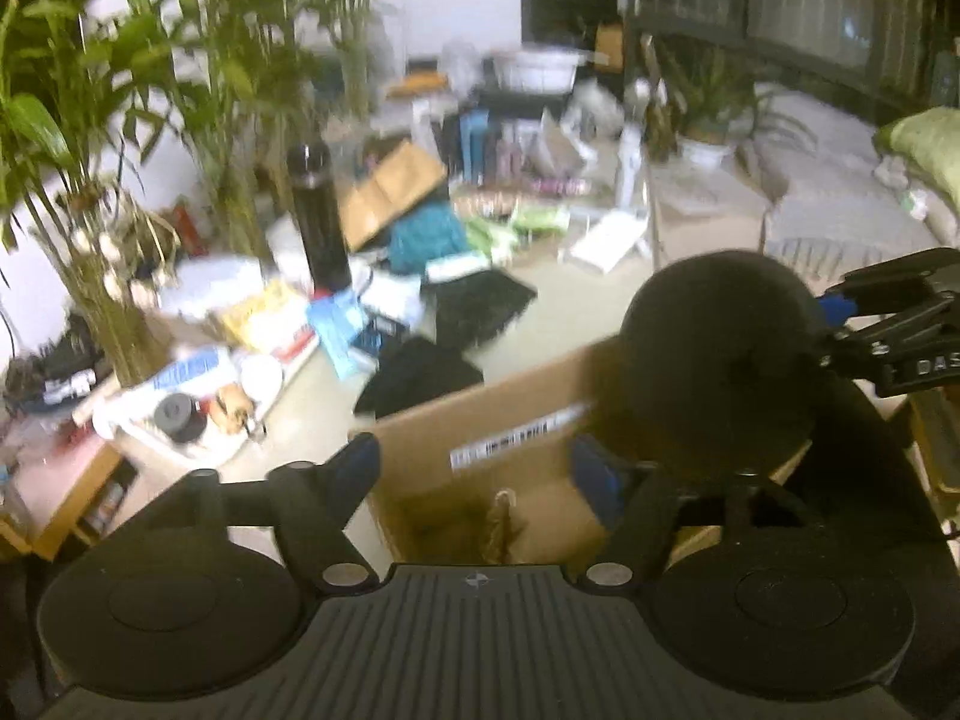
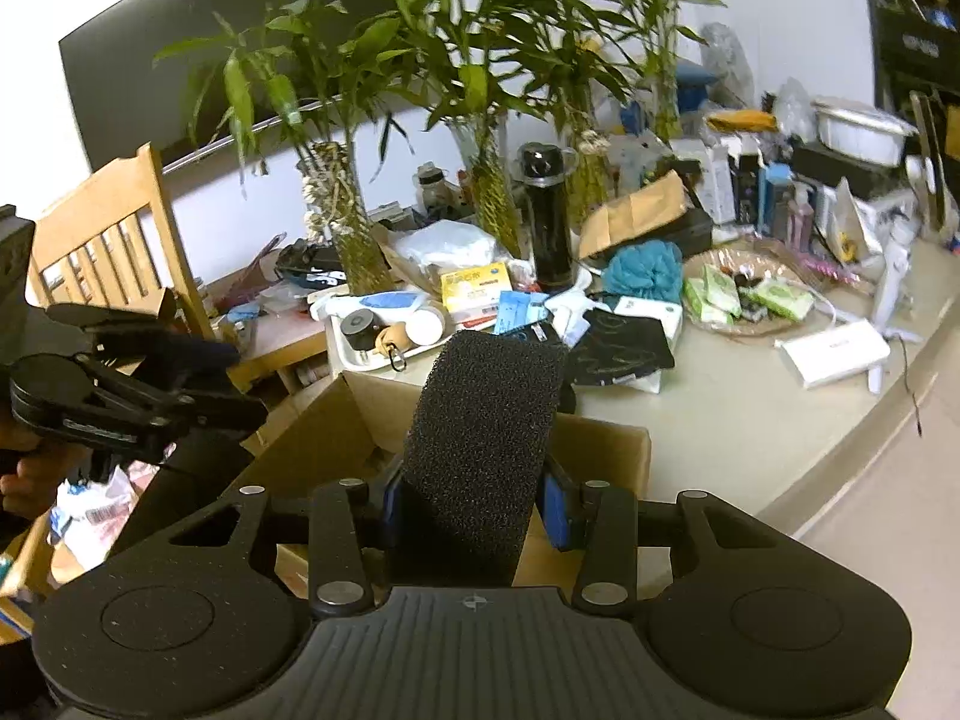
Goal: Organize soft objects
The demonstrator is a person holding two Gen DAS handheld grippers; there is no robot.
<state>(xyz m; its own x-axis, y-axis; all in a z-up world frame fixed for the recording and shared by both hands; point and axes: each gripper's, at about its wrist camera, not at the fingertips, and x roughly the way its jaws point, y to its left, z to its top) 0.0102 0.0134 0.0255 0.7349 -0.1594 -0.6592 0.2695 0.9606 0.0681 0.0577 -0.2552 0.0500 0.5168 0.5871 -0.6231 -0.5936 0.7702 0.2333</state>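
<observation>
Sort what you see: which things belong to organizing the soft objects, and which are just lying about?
Job:
black foam piece, clamped in the right tool
cardboard box
left tool, open

Lying about:
black flask
bamboo plants
blue mesh sponge
wooden chair

Coarse porous foam (image 2: 486, 450), matt cardboard box (image 2: 606, 450)

White wall (image 2: 798, 12), wood chair (image 2: 102, 228), cluttered table (image 2: 750, 420)

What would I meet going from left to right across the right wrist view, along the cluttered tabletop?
Wooden chair → yellow box → black bottle → teal pouf → green packets → flat white box.
</observation>
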